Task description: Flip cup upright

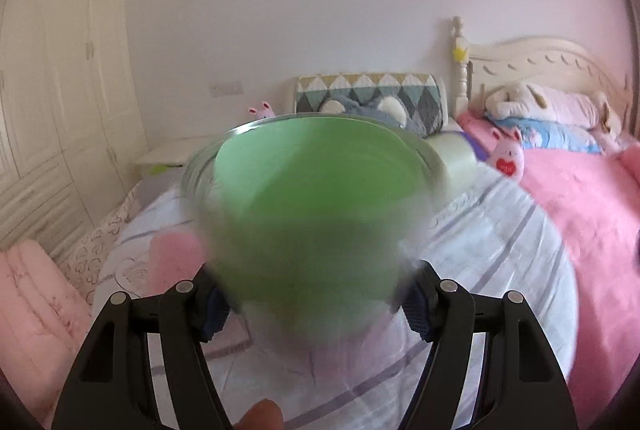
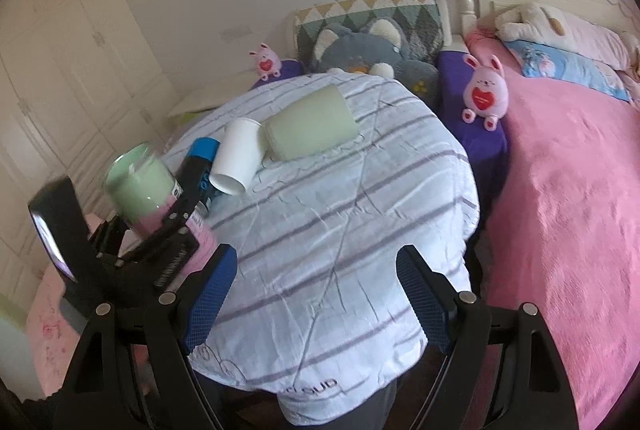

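Note:
My left gripper (image 1: 316, 304) is shut on a glass cup with a green and pink inside (image 1: 312, 205); the cup fills the left wrist view, blurred, mouth up and tilted away. In the right wrist view the same cup (image 2: 140, 185) is held in the left gripper (image 2: 176, 213) above the table's left edge, mouth pointing up and to the left. My right gripper (image 2: 316, 302) is open and empty over the near part of the table.
A round table under a striped white cloth (image 2: 340, 213) carries a pale green cup on its side (image 2: 312, 129), a white paper cup on its side (image 2: 236, 157) and a black-and-blue can (image 2: 200, 169). A pink bed (image 2: 568, 189) lies right, plush toys (image 2: 484, 89) behind, wardrobe left.

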### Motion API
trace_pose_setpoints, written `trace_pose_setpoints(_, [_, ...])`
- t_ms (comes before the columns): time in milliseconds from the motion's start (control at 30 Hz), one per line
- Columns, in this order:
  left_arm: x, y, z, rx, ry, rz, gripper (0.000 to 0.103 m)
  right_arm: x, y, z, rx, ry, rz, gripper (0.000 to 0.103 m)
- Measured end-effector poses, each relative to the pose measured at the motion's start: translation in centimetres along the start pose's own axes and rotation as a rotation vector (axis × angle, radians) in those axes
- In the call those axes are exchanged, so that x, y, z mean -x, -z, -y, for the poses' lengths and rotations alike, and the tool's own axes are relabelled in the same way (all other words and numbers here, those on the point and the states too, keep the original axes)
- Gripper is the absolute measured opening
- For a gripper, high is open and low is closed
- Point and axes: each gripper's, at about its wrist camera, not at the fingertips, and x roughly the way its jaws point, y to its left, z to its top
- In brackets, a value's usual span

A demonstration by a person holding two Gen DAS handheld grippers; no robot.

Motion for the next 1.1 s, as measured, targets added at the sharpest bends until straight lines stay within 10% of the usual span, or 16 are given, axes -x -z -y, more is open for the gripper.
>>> trace_pose_setpoints(300, [0.0, 0.2, -1.3, -0.006, 0.063, -0.052, 0.073, 0.7, 1.1, -1.9, -0.003, 0.07, -0.02, 0.083])
trace_pose_setpoints(667, [0.7, -0.4, -1.0, -0.032, 0.113, -0.06, 0.102, 2.2, 0.2, -4.5, 0.015, 0.098, 0.022, 0.083])
trace_pose_setpoints(1100, [5.5, -3.4, -3.4, -0.085, 0.168, -0.163, 0.103, 4.8, 0.0, -7.2, 0.018, 0.083, 0.115, 0.083])
